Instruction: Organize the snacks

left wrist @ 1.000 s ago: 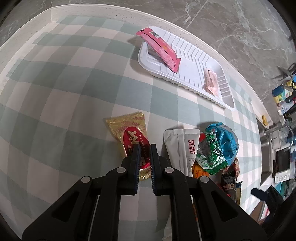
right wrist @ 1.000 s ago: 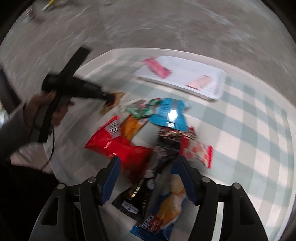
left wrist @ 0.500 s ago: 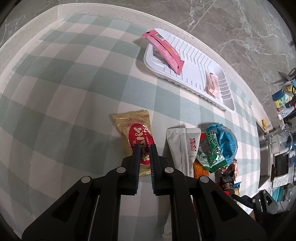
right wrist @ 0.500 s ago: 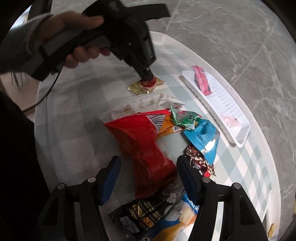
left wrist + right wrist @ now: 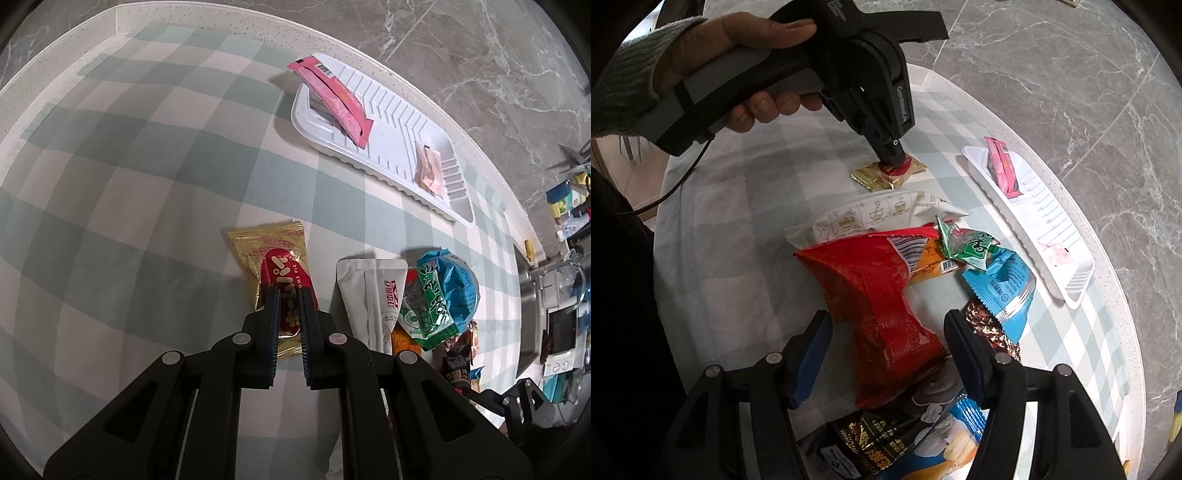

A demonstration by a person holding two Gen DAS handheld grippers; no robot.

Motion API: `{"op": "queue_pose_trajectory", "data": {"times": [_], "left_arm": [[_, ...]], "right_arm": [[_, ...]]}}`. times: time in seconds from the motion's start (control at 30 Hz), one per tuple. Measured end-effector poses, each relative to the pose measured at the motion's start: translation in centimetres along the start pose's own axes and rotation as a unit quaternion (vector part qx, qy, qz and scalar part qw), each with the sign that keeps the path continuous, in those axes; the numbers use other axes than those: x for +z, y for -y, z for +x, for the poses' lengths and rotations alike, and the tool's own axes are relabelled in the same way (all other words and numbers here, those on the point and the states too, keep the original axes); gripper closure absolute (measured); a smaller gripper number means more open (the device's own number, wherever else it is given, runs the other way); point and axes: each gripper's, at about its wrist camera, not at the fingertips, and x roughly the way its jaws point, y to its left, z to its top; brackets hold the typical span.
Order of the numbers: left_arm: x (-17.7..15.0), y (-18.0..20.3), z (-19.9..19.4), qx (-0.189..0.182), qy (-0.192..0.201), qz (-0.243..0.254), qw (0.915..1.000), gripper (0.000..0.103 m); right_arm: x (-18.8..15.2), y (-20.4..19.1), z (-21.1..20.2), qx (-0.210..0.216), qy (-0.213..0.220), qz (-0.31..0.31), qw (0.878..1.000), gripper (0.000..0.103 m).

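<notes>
A gold packet with a red oval label (image 5: 275,258) lies on the checked cloth. My left gripper (image 5: 288,291) is shut on it, pinching its near end; the right wrist view shows the left gripper (image 5: 892,157), held by a hand, with its tip down on that gold packet (image 5: 886,175). My right gripper (image 5: 886,325) stands open above a crumpled red bag (image 5: 882,295), pads apart from it on both sides. The white ribbed tray (image 5: 399,125) holds a long pink packet (image 5: 332,99) and a small pale pink packet (image 5: 428,170).
A pile of snacks lies beside the red bag: a white pouch (image 5: 871,218), a green packet (image 5: 967,247), a blue packet (image 5: 1004,291) and a black and gold packet (image 5: 871,443). The tray (image 5: 1045,206) sits by the table's rounded far edge. A sleeve and hand (image 5: 738,74) are at the left.
The right wrist view has rolled and swung from a blurred look across the table to a steady one over the red bag. My left gripper has stayed shut on the gold packet.
</notes>
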Motion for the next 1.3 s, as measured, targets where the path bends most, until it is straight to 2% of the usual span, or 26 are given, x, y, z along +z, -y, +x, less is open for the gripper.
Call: {"op": "queue_pose_trajectory", "data": {"times": [0.1, 0.5, 0.8, 1.0, 1.1, 1.17, 1.27, 1.3], "left_arm": [[0.1, -0.1, 0.1, -0.016, -0.001, -0.007, 0.9998, 0.094], [-0.4, 0.5, 0.5, -0.026, 0.013, 0.023, 0.9993, 0.093], [-0.9, 1.2, 0.5, -0.012, 0.035, 0.06, 0.9975, 0.093], [-1.0, 0.6, 0.4, -0.029, 0.038, 0.051, 0.9976, 0.093], [-0.9, -0.2, 0.4, -0.047, 0.037, 0.028, 0.9978, 0.093], [-0.9, -1.1, 0.4, -0.073, 0.038, 0.001, 0.9966, 0.093], [-0.9, -2.8, 0.6, -0.122, 0.033, -0.037, 0.9913, 0.093], [-0.8, -3.6, 0.8, -0.147, 0.029, -0.056, 0.9871, 0.093]], "right_arm": [[0.0, 0.1, 0.1, 0.003, 0.001, 0.001, 1.0, 0.037], [0.0, 0.0, 0.4, 0.014, 0.001, 0.005, 1.0, 0.036], [0.0, -0.1, 0.7, 0.019, 0.0, 0.011, 1.0, 0.033], [-0.1, -0.3, 0.7, 0.022, 0.0, 0.016, 1.0, 0.033], [-0.2, -0.4, 0.6, 0.021, 0.001, 0.017, 1.0, 0.033], [-0.3, -0.4, 0.5, 0.019, 0.002, 0.016, 1.0, 0.033], [-0.3, -0.5, 0.4, 0.018, 0.004, 0.016, 1.0, 0.033], [-0.4, -0.5, 0.3, 0.018, 0.004, 0.015, 1.0, 0.033]]}}
